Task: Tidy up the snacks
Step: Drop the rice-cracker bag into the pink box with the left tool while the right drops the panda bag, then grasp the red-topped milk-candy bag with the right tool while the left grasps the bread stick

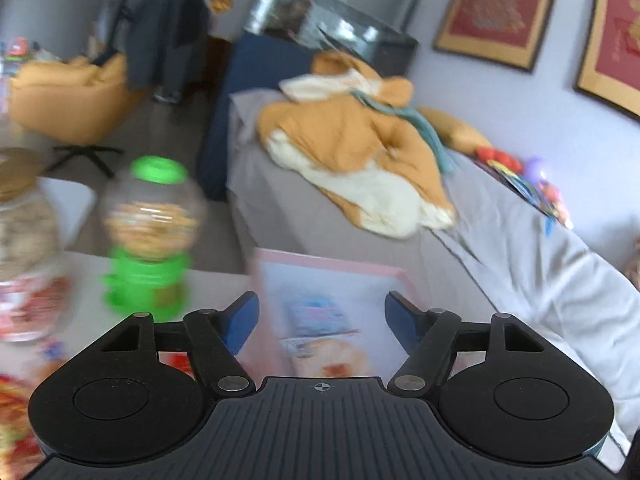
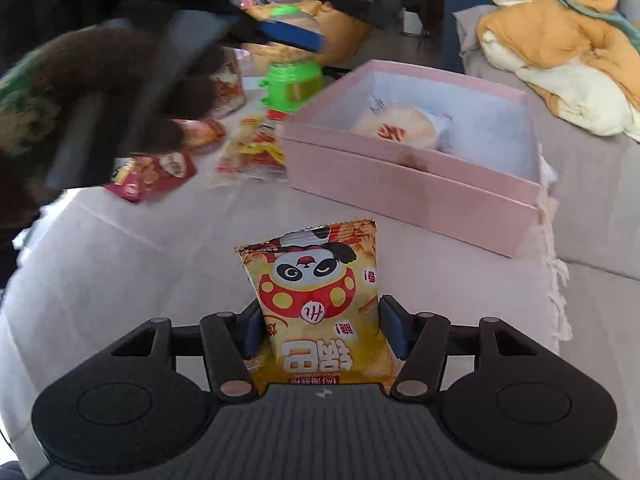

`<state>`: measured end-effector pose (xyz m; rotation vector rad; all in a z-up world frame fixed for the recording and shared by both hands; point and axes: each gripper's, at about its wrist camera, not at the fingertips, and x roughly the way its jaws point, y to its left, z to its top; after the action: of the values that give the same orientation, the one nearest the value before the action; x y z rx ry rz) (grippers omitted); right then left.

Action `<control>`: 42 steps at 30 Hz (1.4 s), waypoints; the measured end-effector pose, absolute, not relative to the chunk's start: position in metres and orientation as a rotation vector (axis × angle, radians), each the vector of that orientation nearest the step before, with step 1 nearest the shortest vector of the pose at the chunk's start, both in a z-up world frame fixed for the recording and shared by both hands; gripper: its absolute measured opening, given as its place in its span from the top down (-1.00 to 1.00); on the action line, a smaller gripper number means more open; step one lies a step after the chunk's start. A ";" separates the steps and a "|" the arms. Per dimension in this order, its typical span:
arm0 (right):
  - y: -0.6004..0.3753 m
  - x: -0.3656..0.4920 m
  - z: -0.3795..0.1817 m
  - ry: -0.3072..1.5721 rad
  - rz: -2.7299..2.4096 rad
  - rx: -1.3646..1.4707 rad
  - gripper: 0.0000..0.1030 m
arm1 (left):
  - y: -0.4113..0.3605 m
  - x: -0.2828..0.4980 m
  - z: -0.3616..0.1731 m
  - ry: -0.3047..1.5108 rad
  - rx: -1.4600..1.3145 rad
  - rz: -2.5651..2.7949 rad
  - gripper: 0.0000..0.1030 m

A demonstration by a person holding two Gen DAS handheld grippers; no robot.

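Yellow snack bag (image 2: 320, 300) pinched upright — right gripper (image 2: 320, 328) tilted downward.

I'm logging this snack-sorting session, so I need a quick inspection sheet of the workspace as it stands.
Surface: table under a pale cloth.
Job's things: pink box open, one packet inside; panda snack bag; loose packets.
Clutter: green-capped jar, second jar.
Grippers: left gripper open, empty; right gripper shut on the panda snack bag.
Cables: nothing seen.
Surroundings: sofa with orange blanket, framed pictures.
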<state>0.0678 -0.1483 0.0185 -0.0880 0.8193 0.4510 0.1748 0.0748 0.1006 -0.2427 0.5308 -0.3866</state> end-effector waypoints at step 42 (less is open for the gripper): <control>0.063 0.274 0.023 1.039 0.226 -0.228 0.19 | 0.240 0.054 0.024 0.402 -0.395 -0.143 -0.46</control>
<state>0.2743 0.0633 0.0228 -0.2280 1.0388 0.2258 0.0541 0.2396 0.0242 -0.3953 0.4025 -0.1433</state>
